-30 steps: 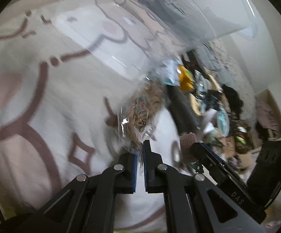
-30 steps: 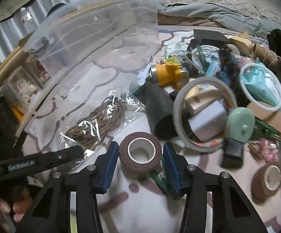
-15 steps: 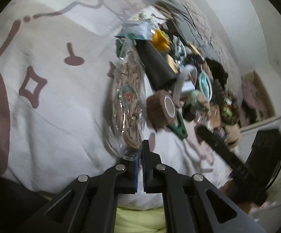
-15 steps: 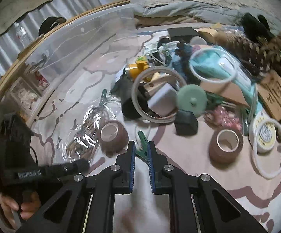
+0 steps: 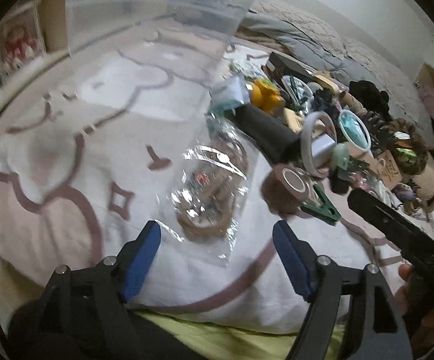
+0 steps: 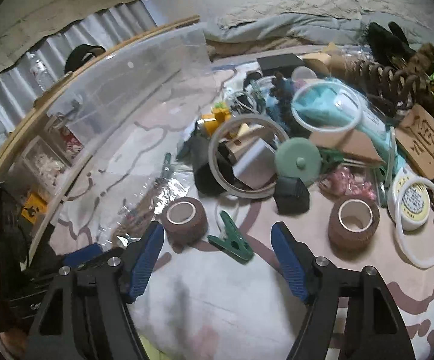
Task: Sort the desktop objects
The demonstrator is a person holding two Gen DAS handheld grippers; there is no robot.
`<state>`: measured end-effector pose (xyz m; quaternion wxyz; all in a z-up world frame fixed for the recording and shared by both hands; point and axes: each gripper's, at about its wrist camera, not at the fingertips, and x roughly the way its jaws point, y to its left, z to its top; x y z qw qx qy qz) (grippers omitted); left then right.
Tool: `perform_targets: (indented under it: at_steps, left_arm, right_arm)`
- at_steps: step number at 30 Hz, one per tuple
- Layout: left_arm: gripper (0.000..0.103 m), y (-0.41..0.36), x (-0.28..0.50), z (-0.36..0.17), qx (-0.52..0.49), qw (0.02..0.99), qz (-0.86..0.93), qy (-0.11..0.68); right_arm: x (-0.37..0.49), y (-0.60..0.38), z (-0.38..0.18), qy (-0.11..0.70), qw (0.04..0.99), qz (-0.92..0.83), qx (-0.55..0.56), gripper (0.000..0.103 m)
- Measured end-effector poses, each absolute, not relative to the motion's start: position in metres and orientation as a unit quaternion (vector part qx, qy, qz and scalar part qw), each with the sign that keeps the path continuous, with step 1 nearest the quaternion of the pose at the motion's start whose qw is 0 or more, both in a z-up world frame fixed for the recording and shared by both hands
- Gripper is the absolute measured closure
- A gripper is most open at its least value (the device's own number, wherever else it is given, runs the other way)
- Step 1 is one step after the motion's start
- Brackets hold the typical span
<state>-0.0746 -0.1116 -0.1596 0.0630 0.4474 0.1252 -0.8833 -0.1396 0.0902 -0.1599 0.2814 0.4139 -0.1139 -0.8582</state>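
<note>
A clear bag of brown cord [image 5: 213,186] lies on the white patterned cloth [image 5: 66,138], just beyond my open, empty left gripper [image 5: 217,258]. It also shows in the right wrist view [image 6: 153,204]. My right gripper [image 6: 218,258] is open and empty, with a green clip [image 6: 232,240] lying between its fingertips and a brown tape roll [image 6: 185,219] just past the left finger. That roll [image 5: 289,186] and clip [image 5: 322,204] show right of the bag in the left wrist view. A clear plastic bin [image 6: 132,84] stands at the back left.
A dense pile of items lies behind: a second brown roll [image 6: 353,223], white rings [image 6: 247,156], a green round lid [image 6: 298,157], a black cube [image 6: 292,195], a yellow toy [image 6: 213,118], a wooden tag [image 6: 424,144]. A grey blanket [image 6: 277,24] lies behind.
Both grippers have opened from shut. The left gripper let go of the cord bag, which now lies on the cloth. The right gripper pulled back from the green clip.
</note>
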Motion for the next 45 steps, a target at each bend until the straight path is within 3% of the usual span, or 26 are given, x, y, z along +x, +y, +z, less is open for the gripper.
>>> perform_targets:
  at_steps: [7, 16, 23, 30, 33, 45]
  left_arm:
    - [0.026, -0.110, -0.109, -0.151, 0.458, 0.050, -0.887, 0.041]
    - [0.026, -0.087, -0.143, -0.185, 0.514, 0.039, -0.855, -0.053]
    - [0.026, -0.107, -0.148, -0.191, 0.513, 0.056, -0.857, -0.003]
    - [0.046, -0.121, -0.145, -0.188, 0.501, 0.071, -0.862, 0.041]
    - [0.050, -0.131, -0.145, -0.187, 0.497, 0.071, -0.862, 0.073]
    - [0.050, -0.139, -0.146, -0.190, 0.494, 0.059, -0.860, 0.114]
  right_arm:
    - [-0.140, 0.093, -0.164, -0.148, 0.320, -0.835, 0.423, 0.029]
    - [-0.144, 0.104, -0.165, -0.172, 0.319, -0.828, 0.427, 0.029]
    - [-0.142, 0.096, -0.170, -0.177, 0.335, -0.816, 0.435, 0.029]
    - [-0.137, 0.080, -0.168, -0.158, 0.354, -0.820, 0.421, 0.031]
    - [-0.141, 0.071, -0.170, -0.147, 0.356, -0.821, 0.422, 0.039]
    - [-0.157, 0.026, -0.182, -0.047, 0.323, -0.842, 0.430, 0.047]
